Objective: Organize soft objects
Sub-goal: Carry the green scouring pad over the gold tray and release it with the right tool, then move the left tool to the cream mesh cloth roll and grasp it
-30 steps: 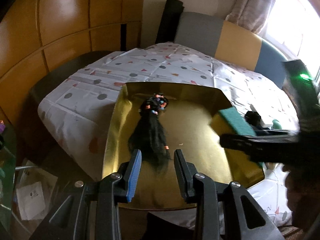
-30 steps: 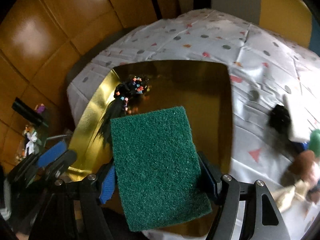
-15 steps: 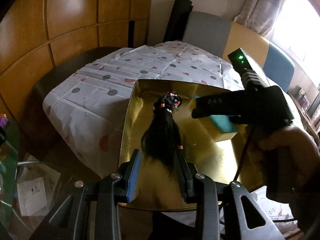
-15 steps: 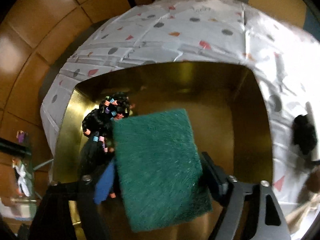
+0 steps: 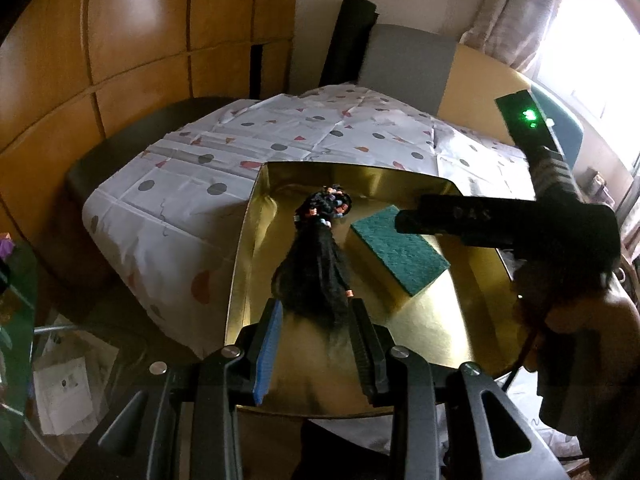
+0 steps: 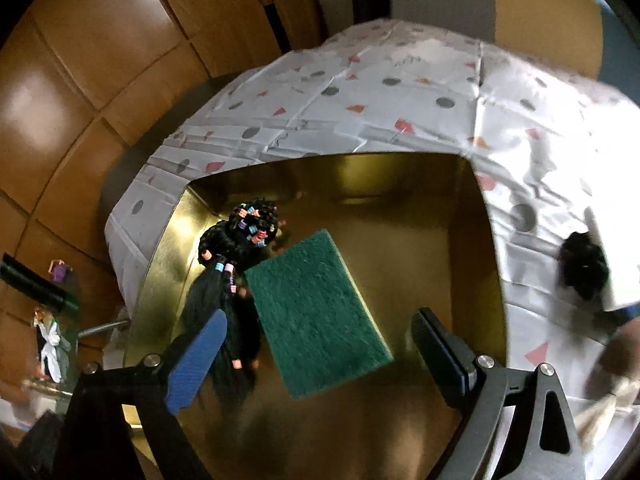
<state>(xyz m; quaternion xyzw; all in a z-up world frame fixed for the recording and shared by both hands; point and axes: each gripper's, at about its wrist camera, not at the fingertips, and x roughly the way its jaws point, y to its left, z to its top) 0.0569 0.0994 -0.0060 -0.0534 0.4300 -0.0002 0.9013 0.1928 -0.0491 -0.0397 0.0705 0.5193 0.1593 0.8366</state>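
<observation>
A green scouring sponge (image 6: pixel 316 316) lies flat in the gold tray (image 6: pixel 400 168), free of my right gripper (image 6: pixel 320 356), which hangs open above it. The sponge also shows in the left wrist view (image 5: pixel 400 254). A black hairpiece with coloured beads (image 6: pixel 236 256) lies in the tray left of the sponge. In the left wrist view the hairpiece (image 5: pixel 316 268) reaches between the fingers of my left gripper (image 5: pixel 316 340), which is open over the tray's near edge (image 5: pixel 240 264). The right gripper's body (image 5: pixel 500 224) reaches in from the right there.
The tray sits on a table with a white spotted cloth (image 5: pixel 200 184). On the cloth right of the tray lie a black fuzzy object (image 6: pixel 584 268) and a white item. Wooden panels (image 5: pixel 120 40) and a chair back (image 5: pixel 404 64) stand behind.
My right gripper moved over the tray, opened and let the sponge go; it now lies flat beside the hairpiece. My left gripper stayed open and shifted closer over the hairpiece's end.
</observation>
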